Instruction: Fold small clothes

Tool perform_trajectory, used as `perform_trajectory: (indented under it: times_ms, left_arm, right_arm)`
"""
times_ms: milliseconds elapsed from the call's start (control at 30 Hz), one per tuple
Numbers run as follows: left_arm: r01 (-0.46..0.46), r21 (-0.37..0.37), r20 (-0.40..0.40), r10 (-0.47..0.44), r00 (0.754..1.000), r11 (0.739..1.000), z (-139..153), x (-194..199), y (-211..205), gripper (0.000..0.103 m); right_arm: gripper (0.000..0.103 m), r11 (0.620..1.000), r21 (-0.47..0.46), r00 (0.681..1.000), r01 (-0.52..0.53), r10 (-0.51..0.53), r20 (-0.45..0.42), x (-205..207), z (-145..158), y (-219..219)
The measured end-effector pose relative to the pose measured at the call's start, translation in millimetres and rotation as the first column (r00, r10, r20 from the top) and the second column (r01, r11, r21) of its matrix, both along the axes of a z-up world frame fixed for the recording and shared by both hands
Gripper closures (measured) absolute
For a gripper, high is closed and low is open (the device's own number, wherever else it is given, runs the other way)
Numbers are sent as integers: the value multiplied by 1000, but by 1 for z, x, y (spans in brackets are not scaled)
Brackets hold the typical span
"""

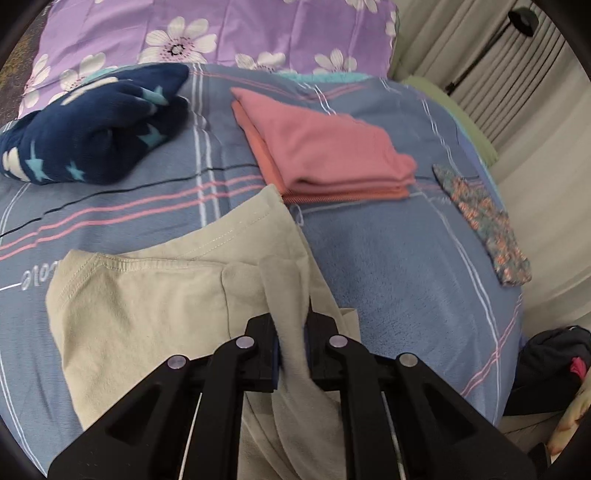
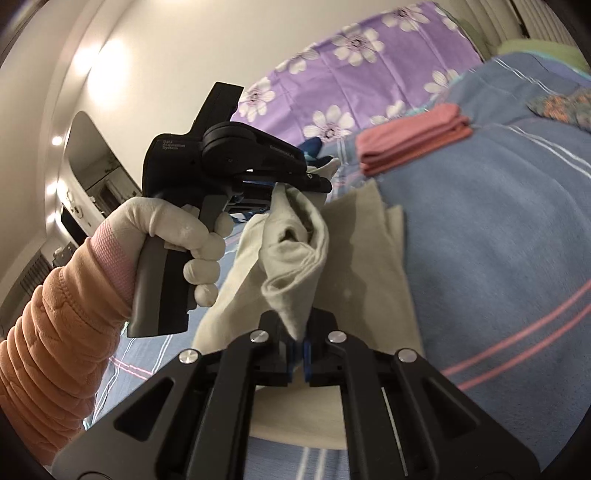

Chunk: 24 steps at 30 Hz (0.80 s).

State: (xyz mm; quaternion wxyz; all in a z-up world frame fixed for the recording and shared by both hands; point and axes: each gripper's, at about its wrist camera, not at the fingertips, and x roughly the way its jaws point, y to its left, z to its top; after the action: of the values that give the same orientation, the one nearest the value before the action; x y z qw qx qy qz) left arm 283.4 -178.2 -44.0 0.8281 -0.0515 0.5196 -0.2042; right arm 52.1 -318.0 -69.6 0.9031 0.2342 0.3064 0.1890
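A beige garment (image 1: 147, 306) lies partly spread on the blue plaid bed cover (image 1: 399, 266). My left gripper (image 1: 291, 332) is shut on a raised fold of it. In the right wrist view the left gripper (image 2: 314, 181) holds one end of the lifted beige cloth (image 2: 295, 251), and my right gripper (image 2: 297, 339) is shut on the other end, just below. The cloth hangs bunched between them above the bed.
A folded pink garment (image 1: 325, 147) lies further back on the bed, also visible in the right wrist view (image 2: 410, 140). A navy starred fleece (image 1: 92, 125) lies back left. A floral cloth (image 1: 484, 221) lies at the right edge. A purple flowered pillow (image 1: 221, 29) lies behind.
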Motion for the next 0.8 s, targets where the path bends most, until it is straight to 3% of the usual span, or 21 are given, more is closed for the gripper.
perform_trajectory:
  times_ms: [567,700,800]
  left_arm:
    - [71,118,0,-72,997,990,-23,1,-37,92]
    - [108,69,-6,-108,994,992,-11,-3,-36,84]
    - [148,28,65,-149,987,989,20,-16,-30,76]
  right_arm:
    - [100,999,30,998,16,-14,-62,0,-18,-13]
    - [99,999,42,997,10,-7,-80,-2,-21,-13]
    - [99,999,52,994,5,1,-111,-3,-26,-15]
